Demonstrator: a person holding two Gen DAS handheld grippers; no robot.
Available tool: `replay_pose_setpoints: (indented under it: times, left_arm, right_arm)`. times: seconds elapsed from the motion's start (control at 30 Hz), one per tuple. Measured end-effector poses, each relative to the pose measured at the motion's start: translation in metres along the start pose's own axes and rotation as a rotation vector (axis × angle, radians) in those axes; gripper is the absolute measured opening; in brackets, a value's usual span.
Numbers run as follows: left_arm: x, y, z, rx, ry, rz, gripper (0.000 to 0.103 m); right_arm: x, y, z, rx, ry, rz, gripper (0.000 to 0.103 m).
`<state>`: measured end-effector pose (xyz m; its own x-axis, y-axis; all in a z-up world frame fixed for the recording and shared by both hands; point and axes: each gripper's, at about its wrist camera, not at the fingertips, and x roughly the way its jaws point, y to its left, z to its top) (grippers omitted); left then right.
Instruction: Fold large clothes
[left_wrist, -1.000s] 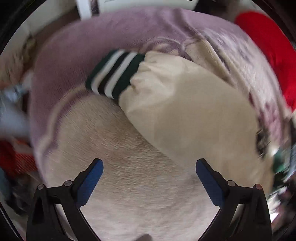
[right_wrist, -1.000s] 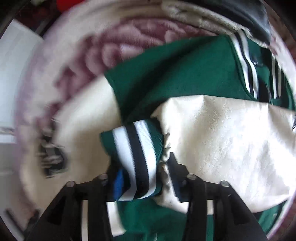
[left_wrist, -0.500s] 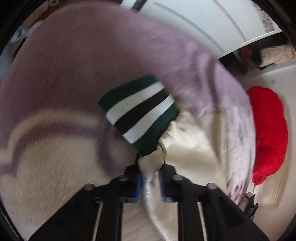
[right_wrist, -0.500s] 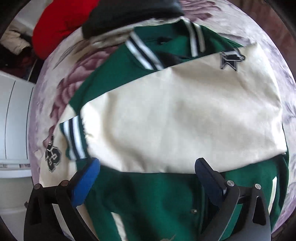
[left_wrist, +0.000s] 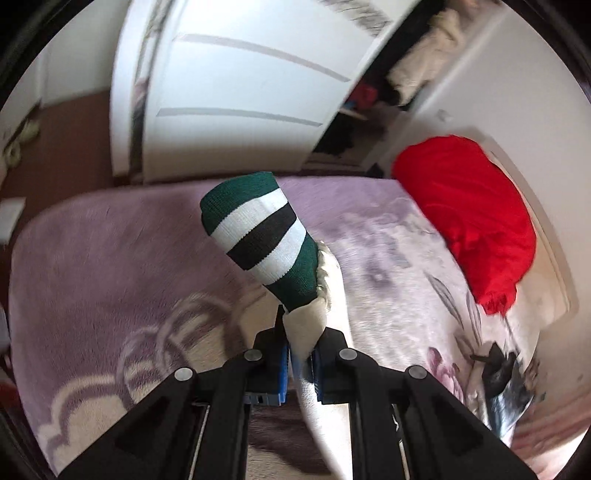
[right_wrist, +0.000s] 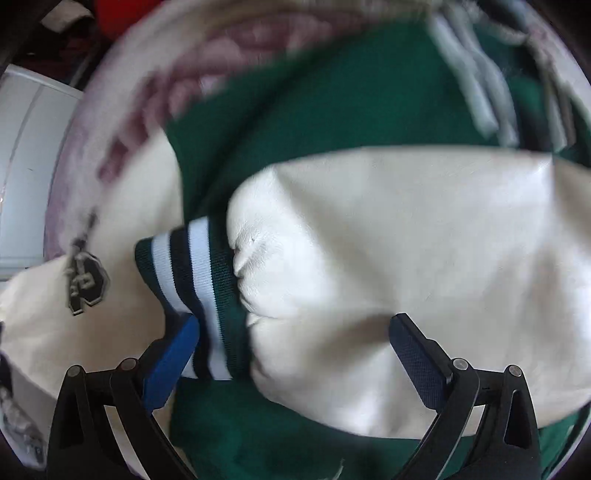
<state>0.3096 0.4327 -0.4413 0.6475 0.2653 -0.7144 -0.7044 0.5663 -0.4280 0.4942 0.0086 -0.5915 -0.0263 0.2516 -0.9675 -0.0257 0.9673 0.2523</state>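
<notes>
Fingers (left_wrist: 300, 360) left pinch cream sleeve (left_wrist: 306, 328); right fingers (right_wrist: 291, 354) spread wide over jacket (right_wrist: 369, 110).

Count, quick:
I've got 2 grippers (left_wrist: 299, 363) (right_wrist: 291, 354), 1 jacket (right_wrist: 369, 110) w/ 2 striped cuffs (left_wrist: 258, 232) (right_wrist: 192, 288), 1 red garment (left_wrist: 469, 218) at 2 o'clock, 1 blanket (left_wrist: 110, 258).

The left gripper (left_wrist: 300, 360) pinches a cream sleeve (left_wrist: 308, 326), its striped cuff (left_wrist: 264, 234) raised above the lilac blanket (left_wrist: 110, 251).
</notes>
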Motion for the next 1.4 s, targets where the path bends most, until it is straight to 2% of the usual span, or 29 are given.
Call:
replay_pose_setpoints:
  times: [0.07,0.17,0.23,0.37,0.47,0.6,0.73,0.8,0.93,1.0,1.1,1.13,1.17,1.2,1.23,1.27,1.3,1.4]
  left_arm:
    - [-0.013,-0.025,0.001,0.073,-0.033,-0.013,0.008]
    - [-0.037,-0.084,-0.009,0.223,-0.091,-0.050,0.007]
    - [-0.055,-0.134,-0.027,0.337,-0.121,-0.098,0.007]
    - [-0.076,-0.224,-0.081,0.503,-0.117,-0.209,0.007]
    - [-0.078,-0.292,-0.141,0.592,-0.052,-0.303,0.007]
    - [-0.073,-0.376,-0.252,0.710,0.085,-0.425,0.006]
    - [-0.065,-0.436,-0.360,0.833,0.211,-0.496,0.006]
    - [-0.060,-0.457,-0.416,0.903,0.267,-0.508,0.006]
    - [-0.048,-0.477,-0.499,1.005,0.403,-0.491,0.006]
    - [-0.047,-0.480,-0.528,1.056,0.458,-0.447,0.008]
    - [-0.033,-0.482,-0.555,1.176,0.528,-0.318,0.012]
    - [-0.034,-0.478,-0.560,1.202,0.534,-0.299,0.015]
    - [-0.037,-0.474,-0.559,1.214,0.551,-0.291,0.028]
    - [-0.039,-0.471,-0.555,1.207,0.563,-0.297,0.052]
    - [-0.045,-0.465,-0.545,1.181,0.573,-0.307,0.067]
    - [-0.049,-0.458,-0.545,1.166,0.577,-0.313,0.091]
    - [-0.055,-0.452,-0.533,1.143,0.577,-0.318,0.094]
    - [-0.059,-0.432,-0.507,1.097,0.556,-0.267,0.094]
  right_arm:
    - [-0.013,-0.001,-0.001,-0.003,-0.037,0.035,0.103]
    - [-0.054,-0.026,-0.016,0.049,-0.110,0.147,0.103]
    - [-0.080,-0.053,-0.031,0.082,-0.148,0.179,0.103]
    - [-0.120,-0.125,-0.063,0.157,-0.166,0.185,0.103]
    - [-0.140,-0.188,-0.089,0.227,-0.170,0.157,0.103]
    - [-0.153,-0.266,-0.116,0.312,-0.163,0.148,0.103]
    - [-0.164,-0.331,-0.142,0.365,-0.176,0.114,0.103]
    - [-0.165,-0.364,-0.154,0.403,-0.171,0.102,0.103]
    - [-0.163,-0.417,-0.176,0.478,-0.156,0.098,0.103]
    - [-0.163,-0.437,-0.184,0.506,-0.148,0.102,0.103]
    - [-0.169,-0.460,-0.190,0.518,-0.145,0.116,0.103]
    - [-0.172,-0.466,-0.191,0.518,-0.143,0.120,0.103]
    - [-0.176,-0.473,-0.191,0.514,-0.143,0.134,0.103]
    - [-0.181,-0.480,-0.191,0.506,-0.143,0.153,0.103]
    - [-0.185,-0.481,-0.189,0.499,-0.143,0.164,0.103]
    - [-0.194,-0.486,-0.185,0.489,-0.137,0.179,0.103]
    - [-0.200,-0.487,-0.181,0.483,-0.133,0.195,0.103]
    - [-0.223,-0.493,-0.163,0.464,-0.141,0.281,0.103]
